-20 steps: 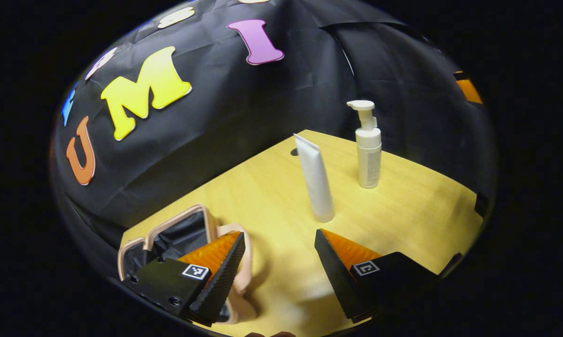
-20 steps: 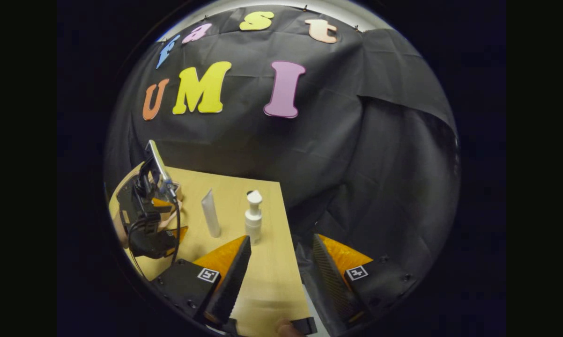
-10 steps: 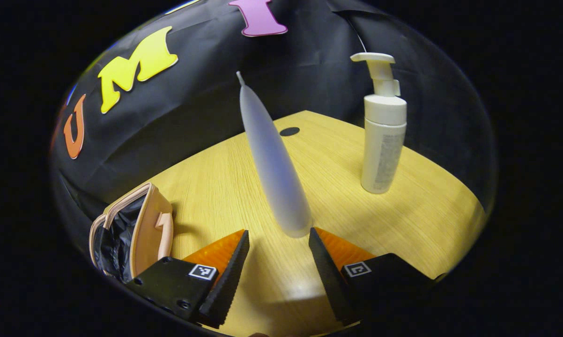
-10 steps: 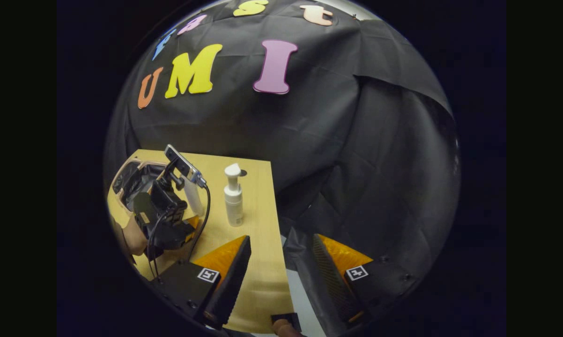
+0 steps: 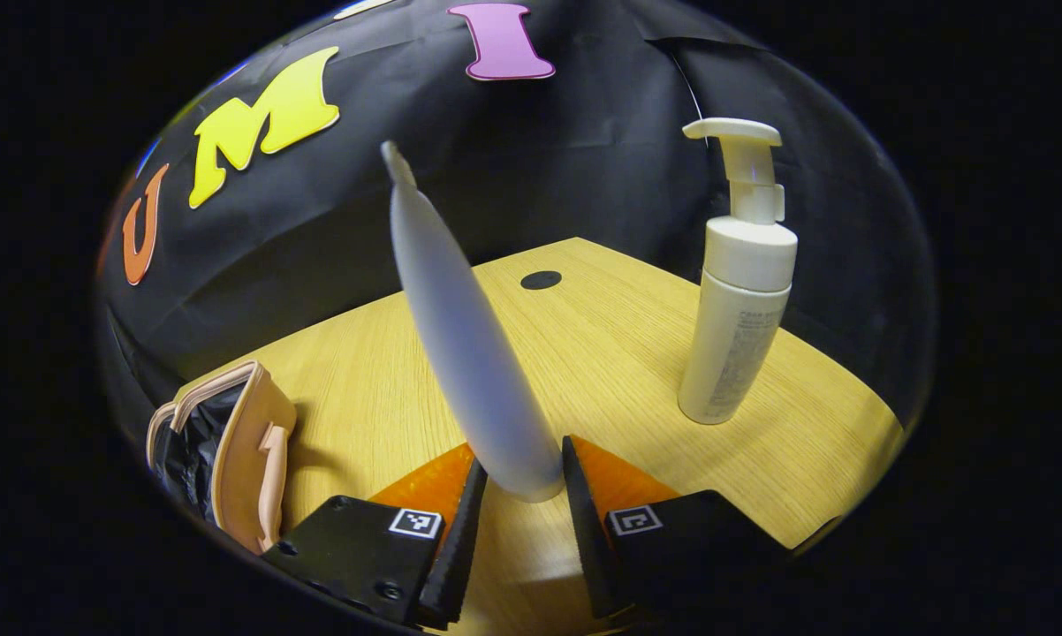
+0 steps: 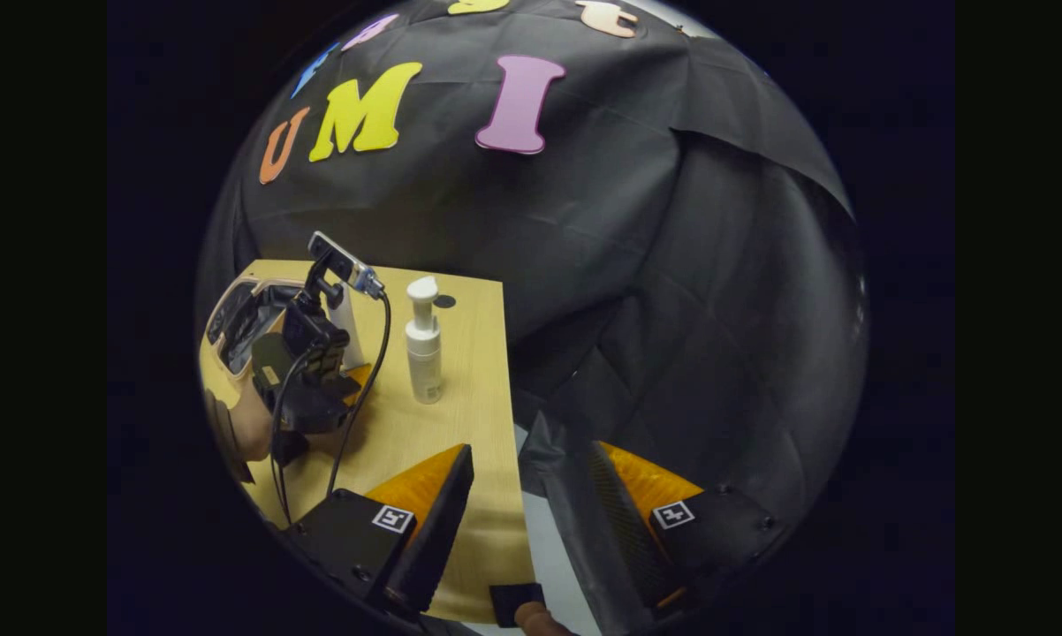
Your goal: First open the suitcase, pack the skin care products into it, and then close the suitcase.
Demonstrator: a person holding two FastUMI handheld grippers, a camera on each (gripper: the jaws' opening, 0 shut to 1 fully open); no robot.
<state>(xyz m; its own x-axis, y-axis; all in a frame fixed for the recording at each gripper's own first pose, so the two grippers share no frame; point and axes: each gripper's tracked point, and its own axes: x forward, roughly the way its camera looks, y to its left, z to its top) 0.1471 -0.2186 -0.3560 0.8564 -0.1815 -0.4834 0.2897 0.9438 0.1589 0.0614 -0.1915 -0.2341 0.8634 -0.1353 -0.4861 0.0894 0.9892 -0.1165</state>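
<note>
At lower centre, the left gripper [image 5: 520, 481] apparently clamps a smooth white tapered tube [image 5: 465, 344]; the right gripper [image 6: 531, 495] gapes above the wood-grain table [image 6: 460, 424].

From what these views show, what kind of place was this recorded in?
Likely a staged recording booth, not a home: black cloth wall behind a bare wooden table, with just a tube, pump bottle and open suitcase set out.

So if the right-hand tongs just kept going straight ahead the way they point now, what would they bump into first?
Probably the black cloth wall. The open right tongs point past the table edge, with the pump bottle off to their left. Depth is hard to judge here.
</note>
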